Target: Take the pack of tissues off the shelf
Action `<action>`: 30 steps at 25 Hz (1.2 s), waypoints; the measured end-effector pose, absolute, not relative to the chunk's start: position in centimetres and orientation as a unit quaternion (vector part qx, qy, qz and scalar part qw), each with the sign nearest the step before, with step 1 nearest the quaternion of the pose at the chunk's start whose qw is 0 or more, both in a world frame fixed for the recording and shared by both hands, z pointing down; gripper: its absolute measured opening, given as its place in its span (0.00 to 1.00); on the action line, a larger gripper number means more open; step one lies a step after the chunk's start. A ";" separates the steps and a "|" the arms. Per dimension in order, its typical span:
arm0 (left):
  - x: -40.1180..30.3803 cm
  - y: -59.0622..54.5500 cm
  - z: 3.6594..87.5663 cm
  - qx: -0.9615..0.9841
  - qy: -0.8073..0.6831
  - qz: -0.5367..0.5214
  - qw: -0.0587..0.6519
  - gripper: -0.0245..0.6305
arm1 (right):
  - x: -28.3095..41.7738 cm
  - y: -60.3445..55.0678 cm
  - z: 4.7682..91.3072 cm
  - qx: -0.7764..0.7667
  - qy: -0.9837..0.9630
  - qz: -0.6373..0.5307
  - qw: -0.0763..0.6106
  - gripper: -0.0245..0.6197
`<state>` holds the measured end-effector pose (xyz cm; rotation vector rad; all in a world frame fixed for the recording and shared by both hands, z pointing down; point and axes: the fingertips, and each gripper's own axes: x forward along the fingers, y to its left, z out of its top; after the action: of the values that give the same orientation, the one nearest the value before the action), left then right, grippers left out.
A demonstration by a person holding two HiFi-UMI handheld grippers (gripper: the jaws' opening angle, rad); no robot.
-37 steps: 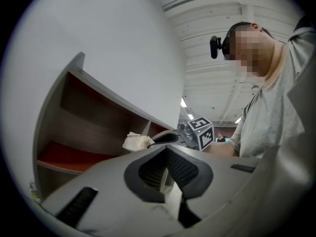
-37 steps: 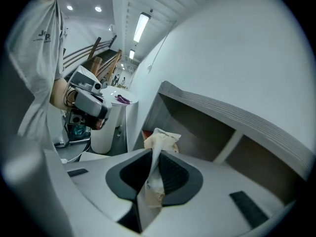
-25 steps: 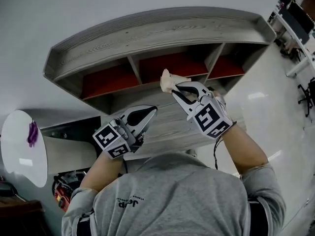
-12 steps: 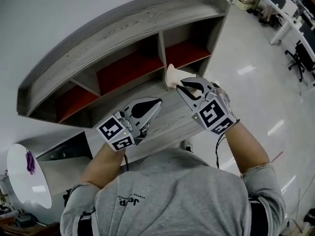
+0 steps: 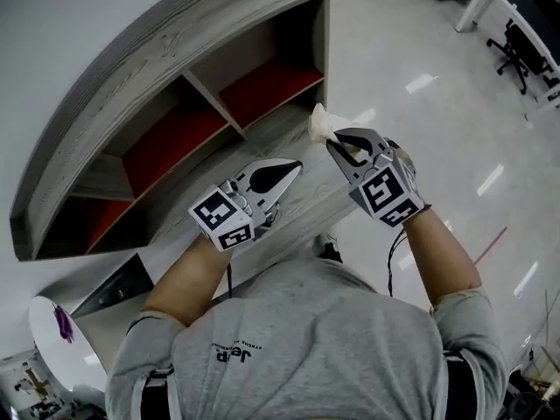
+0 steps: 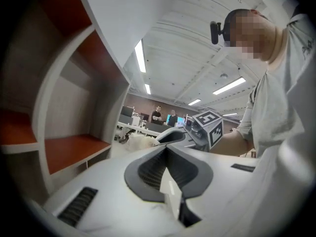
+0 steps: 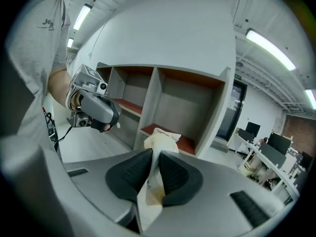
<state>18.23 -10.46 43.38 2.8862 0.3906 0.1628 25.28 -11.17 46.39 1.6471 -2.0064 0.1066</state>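
Pack of tissues [image 5: 321, 125]: pinched in the right gripper [image 5: 339, 145], held in the air near the shelf's [image 5: 166, 55] right end.
Right gripper: jaws narrow, clamped on the pack.
Left gripper [image 5: 290, 170]: jaws together, empty, just left of the right one.

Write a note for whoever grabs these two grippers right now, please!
Right gripper: shut on the pack of tissues, pinched between its pads.
Left gripper: shut, nothing in it, held beside the right one.
Pack: out of the shelf, in the air in front of its compartments. The red-floored compartments in view look empty.
Done: pack gripped and off the shelf.
Left: probably just carry it clear and set it down somewhere.
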 end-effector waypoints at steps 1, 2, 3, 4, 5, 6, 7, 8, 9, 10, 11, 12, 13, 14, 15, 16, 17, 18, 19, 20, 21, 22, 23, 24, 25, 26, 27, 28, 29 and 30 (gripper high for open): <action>19.2 -10.2 44.1 0.982 0.138 0.060 0.113 0.05 | 26.2 -10.9 47.2 0.614 -0.740 0.044 0.271 0.16; 20.1 -10.1 44.8 0.981 0.143 0.065 0.113 0.05 | 27.0 -10.6 48.0 0.618 -0.736 0.047 0.273 0.16; 21.0 -9.9 45.5 0.980 0.147 0.070 0.113 0.05 | 27.8 -10.4 48.8 0.621 -0.732 0.051 0.276 0.16; 21.9 -9.8 46.3 0.979 0.151 0.075 0.114 0.05 | 28.7 -10.2 49.6 0.623 -0.728 0.055 0.279 0.16; 22.8 -9.7 47.1 0.978 0.154 0.081 0.117 0.05 | 29.4 -10.0 50.5 0.626 -0.725 0.059 0.281 0.16; 23.6 -9.7 47.9 0.977 0.157 0.086 0.120 0.05 | 30.1 -9.8 51.4 0.628 -0.722 0.063 0.284 0.16; 24.4 -9.5 48.7 0.975 0.159 0.092 0.123 0.05 | 30.8 -9.5 52.4 0.629 -0.720 0.068 0.286 0.16; 25.1 -9.4 49.5 0.974 0.161 0.099 0.126 0.05 | 31.3 -9.3 53.3 0.630 -0.717 0.073 0.289 0.16; 25.8 -9.2 50.3 0.973 0.162 0.105 0.129 0.05 | 31.8 -9.1 54.3 0.630 -0.715 0.078 0.293 0.16; 26.4 -9.2 51.2 0.971 0.164 0.112 0.131 0.05 | 32.2 -9.0 55.2 0.629 -0.713 0.081 0.298 0.16; 27.0 -9.1 52.0 0.970 0.165 0.118 0.133 0.05 | 32.6 -8.9 56.2 0.628 -0.712 0.083 0.303 0.16; 27.5 -9.1 53.0 0.969 0.166 0.124 0.134 0.05 | 32.8 -9.0 57.3 0.627 -0.711 0.087 0.307 0.16; 28.0 -9.1 54.0 0.968 0.167 0.130 0.135 0.05 | 33.1 -9.0 58.5 0.625 -0.710 0.091 0.311 0.16; 28.4 -9.1 55.0 0.967 0.168 0.136 0.136 0.05 | 33.3 -9.1 59.7 0.623 -0.709 0.095 0.315 0.16; 28.7 -9.1 55.9 0.965 0.169 0.143 0.138 0.05 | 33.4 -9.2 60.9 0.621 -0.708 0.100 0.320 0.16; 29.1 -9.1 56.9 0.964 0.170 0.149 0.140 0.05 | 33.6 -9.2 62.1 0.619 -0.708 0.104 0.324 0.16; 29.4 -9.1 57.8 0.963 0.170 0.155 0.143 0.05 | 33.8 -9.2 63.2 0.617 -0.708 0.107 0.327 0.16; 29.6 -9.0 58.7 0.961 0.170 0.162 0.146 0.05 | 33.9 -9.1 64.2 0.615 -0.707 0.112 0.331 0.16; 29.9 -8.9 59.5 0.960 0.170 0.169 0.148 0.05 | 34.0 -9.0 65.2 0.613 -0.707 0.116 0.333 0.16; 30.2 -8.8 60.2 0.958 0.170 0.175 0.150 0.05 | 34.1 -8.9 66.1 0.612 -0.706 0.120 0.336 0.16; 30.5 -8.8 60.9 0.957 0.170 0.181 0.151 0.05 | 34.4 -8.8 67.0 0.611 -0.705 0.124 0.338 0.16; 30.8 -8.8 61.5 0.956 0.170 0.186 0.152 0.05 | 34.6 -8.7 67.8 0.611 -0.704 0.127 0.340 0.16; 31.0 -8.8 62.1 0.955 0.170 0.190 0.153 0.05 | 34.8 -8.7 68.7 0.611 -0.702 0.129 0.342 0.16; 31.2 -8.8 62.7 0.954 0.170 0.194 0.154 0.05 | 34.9 -8.8 69.5 0.611 -0.701 0.132 0.344 0.16; 31.4 -8.9 63.3 0.953 0.171 0.198 0.156 0.05 | 35.0 -8.8 70.3 0.611 -0.700 0.134 0.346 0.16; 31.5 -8.9 63.8 0.952 0.171 0.201 0.157 0.05 | 35.1 -8.8 71.1 0.610 -0.698 0.137 0.348 0.16; 31.5 -8.9 64.3 0.951 0.171 0.205 0.159 0.05 | 35.1 -8.8 71.9 0.610 -0.697 0.139 0.349 0.16; 31.6 -8.9 64.7 0.950 0.171 0.208 0.161 0.05 | 35.1 -8.8 72.6 0.610 -0.696 0.142 0.351 0.16; 31.6 -8.8 65.0 0.949 0.171 0.211 0.162 0.05 | 35.1 -8.8 73.3 0.610 -0.695 0.143 0.353 0.16; 31.6 -8.8 65.3 0.948 0.172 0.214 0.163 0.05 | 35.1 -8.7 73.9 0.610 -0.694 0.144 0.355 0.16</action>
<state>31.56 -8.76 65.34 2.7033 0.4899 0.6103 35.14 -8.73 73.86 1.5750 -1.7925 0.3731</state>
